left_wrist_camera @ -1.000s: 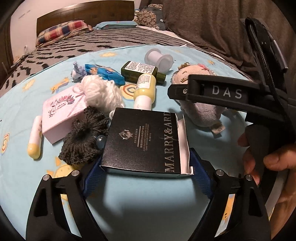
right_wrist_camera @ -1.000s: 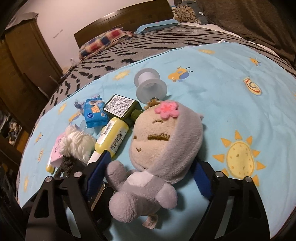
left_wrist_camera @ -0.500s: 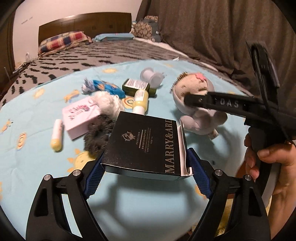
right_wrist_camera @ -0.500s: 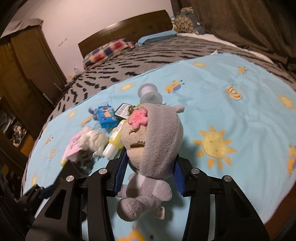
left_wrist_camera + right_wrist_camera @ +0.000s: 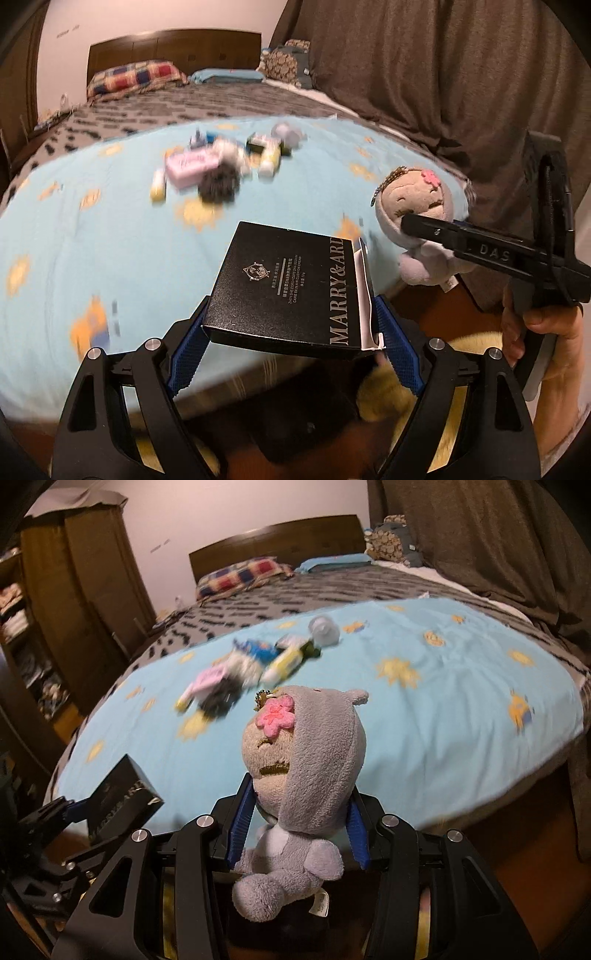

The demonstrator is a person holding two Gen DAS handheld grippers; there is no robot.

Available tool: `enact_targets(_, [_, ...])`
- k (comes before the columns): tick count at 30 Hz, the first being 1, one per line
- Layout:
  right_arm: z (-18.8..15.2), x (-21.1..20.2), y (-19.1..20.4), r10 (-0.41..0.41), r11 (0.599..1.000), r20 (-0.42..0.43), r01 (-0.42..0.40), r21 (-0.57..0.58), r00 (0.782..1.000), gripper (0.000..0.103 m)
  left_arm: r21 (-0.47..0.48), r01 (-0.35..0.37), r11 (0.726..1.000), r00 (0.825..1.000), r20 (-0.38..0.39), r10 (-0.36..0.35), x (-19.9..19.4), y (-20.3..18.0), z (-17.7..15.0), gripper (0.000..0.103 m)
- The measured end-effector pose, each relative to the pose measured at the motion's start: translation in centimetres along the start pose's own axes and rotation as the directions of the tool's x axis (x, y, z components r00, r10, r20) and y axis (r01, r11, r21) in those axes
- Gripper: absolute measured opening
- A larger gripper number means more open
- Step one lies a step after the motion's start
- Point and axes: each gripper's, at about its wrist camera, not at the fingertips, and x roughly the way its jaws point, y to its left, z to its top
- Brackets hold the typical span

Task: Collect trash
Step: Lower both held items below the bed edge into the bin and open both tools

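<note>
Bed, near part: the blue blanket lies bare from the front edge up to the clutter, open for a tool to pass.
Bed, right part: wide bare blanket out to the edge, seen from the right wrist.
Clutter: a blurred cluster of small items sits mid-bed, blocking a straight path to the pillows.
Right flank: a brown curtain hangs close along the bed.
Left flank: a wooden wardrobe stands near the bed.
</note>
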Motion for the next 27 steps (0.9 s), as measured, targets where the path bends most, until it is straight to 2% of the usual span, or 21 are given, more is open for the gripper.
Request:
enact_targets(6, [-5.6,1.0,0.6,0.004,1.0,-0.11,-0.004,-0.002,0.994,0.047,-0.023,0.005,1.0,0.992,-0.125,-0.008,1.4,-0.7,-6.5,0.08])
enact_targets(10, [-9.3,3.5,0.8,0.008,1.0,-0.212,-0.006,0.009,0.977,0.047,-0.042,0.003,0.999,0.972,-0.236,-0.013,4.2,-0.6,-10.2,0.08])
enact_targets(14, [-12.0,6.5,1.0,-0.008,1.0,-0.291,0.015,0.024,0.957,0.047,-0.069,-0.043,0.997,0.948,-0.316,0.019,7.7,0.6,-12.3,0.08])
enact_targets(19, [-14.0,10.4,1.0,0.021,0.998,-0.377,0.004,0.065,0.926,0.048,-0.092,-0.063,0.994,0.923,-0.384,0.023,11.4,1.9,-14.1,0.081])
enact_targets(27, [-15.0,14.5,1.2,0.044,0.994,-0.444,0.003,0.105,0.895,0.053,-0.076,-0.036,0.996,0.898,-0.44,-0.001,15.2,1.9,-15.0,0.083])
